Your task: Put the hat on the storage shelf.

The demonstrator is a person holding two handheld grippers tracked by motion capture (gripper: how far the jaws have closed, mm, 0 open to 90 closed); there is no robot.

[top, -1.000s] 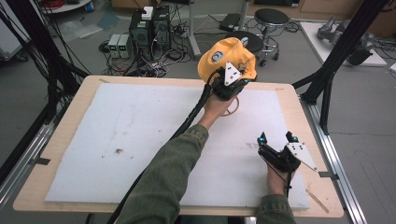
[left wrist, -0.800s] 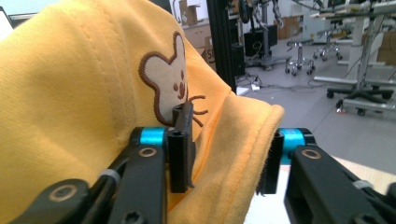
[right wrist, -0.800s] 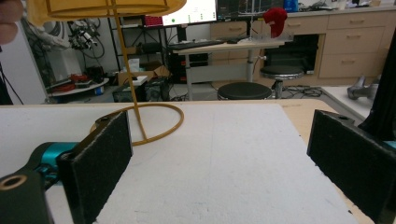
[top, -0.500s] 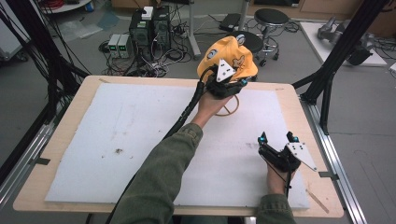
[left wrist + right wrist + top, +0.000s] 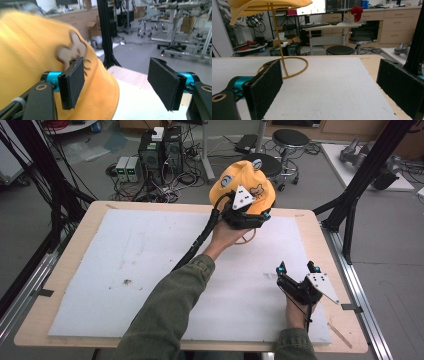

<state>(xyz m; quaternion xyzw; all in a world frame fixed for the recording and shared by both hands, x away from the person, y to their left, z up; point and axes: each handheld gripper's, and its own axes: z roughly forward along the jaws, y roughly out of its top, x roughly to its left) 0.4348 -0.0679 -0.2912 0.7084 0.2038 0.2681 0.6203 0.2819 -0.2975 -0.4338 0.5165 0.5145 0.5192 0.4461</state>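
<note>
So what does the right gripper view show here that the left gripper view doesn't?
Right gripper view alone: the thin yellow stand under the cap, its ring base lying on the white mat, with the right gripper open and nothing between its pads.

Left gripper view alone: the cap's printed animal figure up close, and the left gripper, whose jaws have just been opening, with one pad in front of the fabric.

Both: the yellow cap and the white mat.

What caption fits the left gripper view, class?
Open left gripper beside an orange hat, its jaws just opened with nothing between them, above the white table mat.
</note>
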